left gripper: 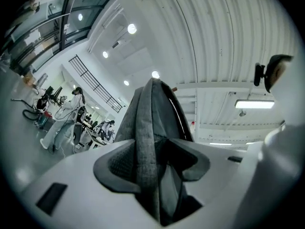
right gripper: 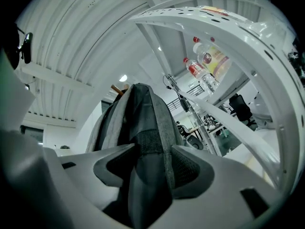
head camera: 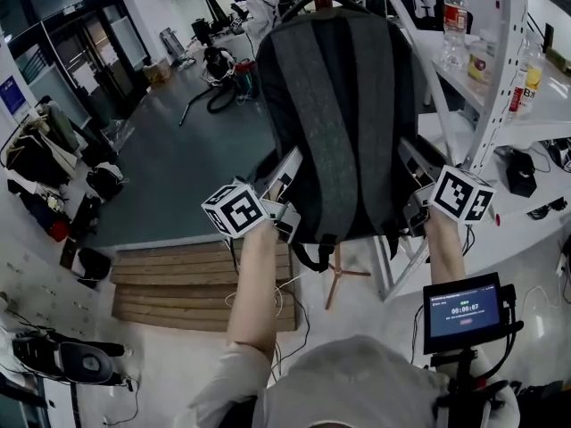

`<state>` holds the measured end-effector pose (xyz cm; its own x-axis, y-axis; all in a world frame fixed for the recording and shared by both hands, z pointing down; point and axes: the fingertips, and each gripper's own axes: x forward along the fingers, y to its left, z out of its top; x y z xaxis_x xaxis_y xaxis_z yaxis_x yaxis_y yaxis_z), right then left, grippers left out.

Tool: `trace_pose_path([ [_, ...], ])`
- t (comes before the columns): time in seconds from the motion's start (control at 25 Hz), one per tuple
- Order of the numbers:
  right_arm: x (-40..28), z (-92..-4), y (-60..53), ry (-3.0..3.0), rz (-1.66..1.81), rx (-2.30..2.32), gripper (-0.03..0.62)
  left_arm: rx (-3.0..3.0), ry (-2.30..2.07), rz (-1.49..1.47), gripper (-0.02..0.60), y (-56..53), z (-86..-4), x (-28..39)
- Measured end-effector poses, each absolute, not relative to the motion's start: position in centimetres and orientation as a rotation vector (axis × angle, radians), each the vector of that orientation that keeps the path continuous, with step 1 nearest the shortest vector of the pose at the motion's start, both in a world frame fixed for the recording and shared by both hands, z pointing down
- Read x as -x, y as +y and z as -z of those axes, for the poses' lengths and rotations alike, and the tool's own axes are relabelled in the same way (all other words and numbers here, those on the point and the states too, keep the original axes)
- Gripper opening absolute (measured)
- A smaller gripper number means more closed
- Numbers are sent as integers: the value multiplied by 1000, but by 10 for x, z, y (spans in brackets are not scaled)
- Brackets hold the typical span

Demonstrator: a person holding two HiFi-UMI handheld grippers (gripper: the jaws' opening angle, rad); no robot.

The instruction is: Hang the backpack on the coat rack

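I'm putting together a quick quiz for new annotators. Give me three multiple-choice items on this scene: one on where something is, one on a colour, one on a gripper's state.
1. Where do the bottles stand relative to the backpack?
A. Beneath it
B. On top of it
C. On the white shelf to its right

2. What colour is the backpack?
A. Dark grey
B. Red
C. White

3. What state is the left gripper in?
A. Open and empty
B. Shut on the backpack
C. Shut on a bottle

Answers:
1 C: the head view shows them on the shelf at the right.
2 A: its fabric looks dark grey in every view.
3 B: the left gripper view shows the backpack's edge clamped between the jaws.
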<state>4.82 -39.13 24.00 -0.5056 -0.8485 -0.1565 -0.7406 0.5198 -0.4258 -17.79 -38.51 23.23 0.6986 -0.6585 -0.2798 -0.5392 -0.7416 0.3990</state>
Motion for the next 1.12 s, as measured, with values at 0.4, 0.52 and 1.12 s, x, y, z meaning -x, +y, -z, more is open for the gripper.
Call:
trace_pose_path([
  [0.4,-50,-259,-402,2310,10,1419,233,-2807,-1282,759,223,-388,-255,188],
  [0.52,-52,-262,-402,2248,-106,1454,233,-2830,-1367,820,242,-388,-258,191],
  [1.12,-48,-308,-365,2204,-272,1566,233,-2809,-1686,732,250,-343,-341,203],
])
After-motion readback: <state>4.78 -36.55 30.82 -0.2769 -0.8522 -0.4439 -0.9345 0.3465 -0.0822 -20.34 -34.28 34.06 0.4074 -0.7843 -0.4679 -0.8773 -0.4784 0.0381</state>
